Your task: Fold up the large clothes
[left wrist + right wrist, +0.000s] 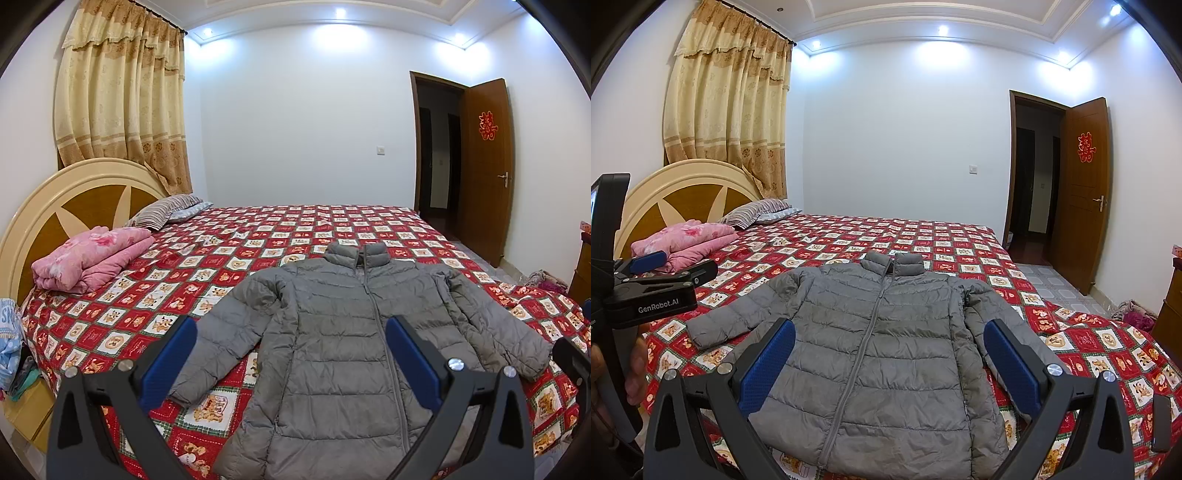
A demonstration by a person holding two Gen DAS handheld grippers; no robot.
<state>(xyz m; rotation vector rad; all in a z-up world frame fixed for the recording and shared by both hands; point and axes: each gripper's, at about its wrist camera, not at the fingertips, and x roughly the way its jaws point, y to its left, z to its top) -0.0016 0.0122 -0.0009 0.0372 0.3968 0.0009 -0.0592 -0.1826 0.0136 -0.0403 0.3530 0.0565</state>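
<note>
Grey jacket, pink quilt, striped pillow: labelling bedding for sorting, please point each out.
grey jacket (886, 350): right wrist view, chest by zip.
pink quilt (92, 258): left wrist view, folded top.
striped pillow (166, 212): left wrist view, middle.

A grey quilted puffer jacket (332, 354) is lying flat and face up on the bed, zipped closed, its stand-up collar pointing toward the far wall. Both sleeves are spreading outward and angling down toward the hem, which is sitting at the bed's near edge.
</note>
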